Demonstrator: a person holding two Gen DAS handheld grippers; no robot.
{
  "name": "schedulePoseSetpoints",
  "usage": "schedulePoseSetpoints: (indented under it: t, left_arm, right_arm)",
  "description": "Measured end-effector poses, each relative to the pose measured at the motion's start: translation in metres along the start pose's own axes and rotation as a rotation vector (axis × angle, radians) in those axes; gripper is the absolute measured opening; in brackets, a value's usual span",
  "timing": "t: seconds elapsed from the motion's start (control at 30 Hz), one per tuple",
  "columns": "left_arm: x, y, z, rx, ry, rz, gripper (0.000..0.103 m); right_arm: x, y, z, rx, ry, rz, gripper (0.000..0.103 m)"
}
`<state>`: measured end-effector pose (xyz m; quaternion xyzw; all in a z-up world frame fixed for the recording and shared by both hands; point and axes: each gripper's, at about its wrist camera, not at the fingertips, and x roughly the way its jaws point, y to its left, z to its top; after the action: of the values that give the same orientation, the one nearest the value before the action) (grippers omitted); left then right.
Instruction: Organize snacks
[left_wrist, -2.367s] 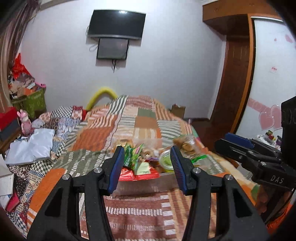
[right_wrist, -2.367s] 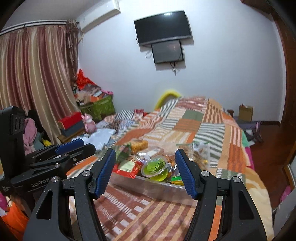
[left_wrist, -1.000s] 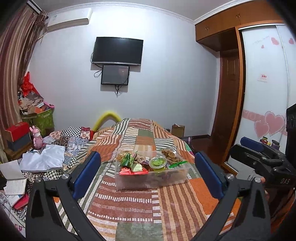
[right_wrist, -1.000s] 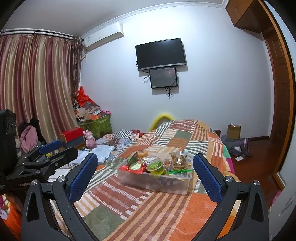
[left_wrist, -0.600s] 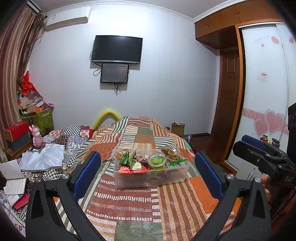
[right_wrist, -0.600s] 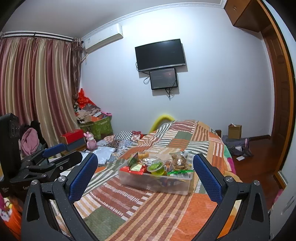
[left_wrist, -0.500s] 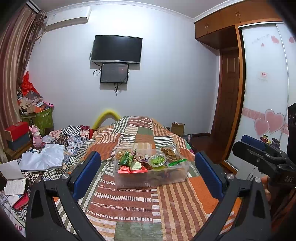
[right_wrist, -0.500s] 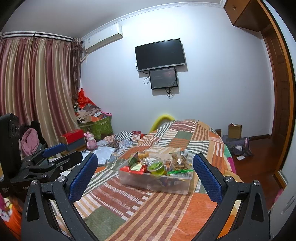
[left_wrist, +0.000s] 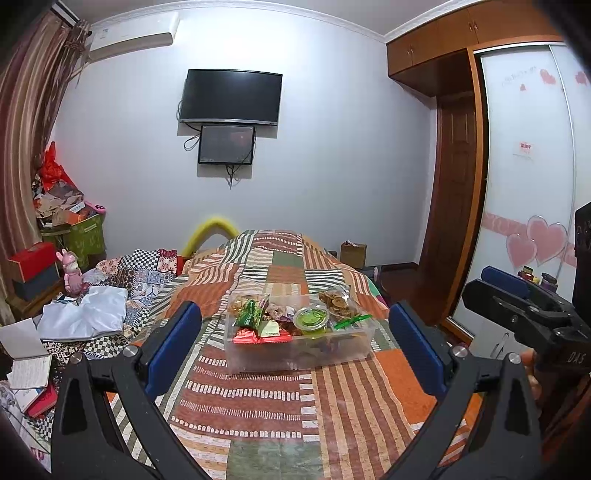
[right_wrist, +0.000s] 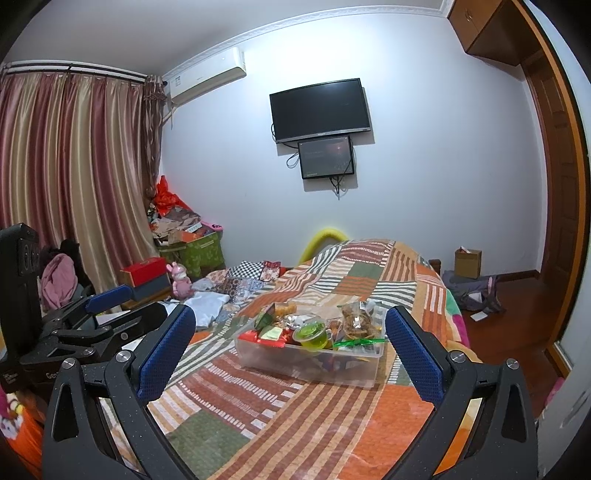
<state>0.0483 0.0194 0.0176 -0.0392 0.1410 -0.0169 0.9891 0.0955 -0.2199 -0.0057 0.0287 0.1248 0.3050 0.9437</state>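
A clear plastic box (left_wrist: 295, 356) full of snacks sits on the patchwork bed; it also shows in the right wrist view (right_wrist: 306, 360). On top lie a green jelly cup (left_wrist: 311, 317), a bag of biscuits (left_wrist: 334, 301), green packets (left_wrist: 249, 314) and red packets (left_wrist: 258, 338). My left gripper (left_wrist: 293, 345) is wide open and empty, held back from the box. My right gripper (right_wrist: 290, 345) is wide open and empty too, also well short of the box. Each gripper shows at the edge of the other's view.
The striped patchwork bedspread (left_wrist: 280, 410) covers the bed in front of the box. Clothes and notebooks (left_wrist: 81, 314) lie on the left. A wardrobe with sliding doors (left_wrist: 524, 184) stands on the right, curtains (right_wrist: 74, 177) on the left, a TV (left_wrist: 231, 98) on the far wall.
Both grippers have opened wide and drawn back from the snack box, which now looks smaller and farther off. In the last half second nothing has moved.
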Motion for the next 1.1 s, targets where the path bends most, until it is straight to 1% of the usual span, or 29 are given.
schedulePoseSetpoints:
  t: [0.33, 0.57, 0.77, 0.93, 1.1]
  left_arm:
    - [0.0002, 0.0007, -0.0002, 0.000, 0.003, -0.003, 0.103]
    - [0.0012, 0.0040, -0.0002, -0.011, 0.011, -0.025, 0.103]
    - [-0.0004, 0.0043, 0.0002, -0.012, 0.003, -0.026, 0.103]
    - [-0.0018, 0.0029, 0.0005, -0.004, -0.003, -0.019, 0.103]
    - [-0.0017, 0.0005, 0.0009, 0.008, -0.001, -0.027, 0.103]
  right_arm:
    - [-0.0009, 0.0003, 0.0001, 0.000, 0.000, 0.001, 0.103]
    - [-0.0010, 0.0006, 0.0002, 0.001, 0.000, 0.002, 0.103]
    - [-0.0012, 0.0008, 0.0005, 0.003, 0.000, 0.002, 0.103]
    - [-0.0011, 0.0005, 0.0003, 0.001, 0.000, 0.002, 0.103]
    - [-0.0015, 0.0008, 0.0005, 0.002, 0.001, 0.003, 0.103]
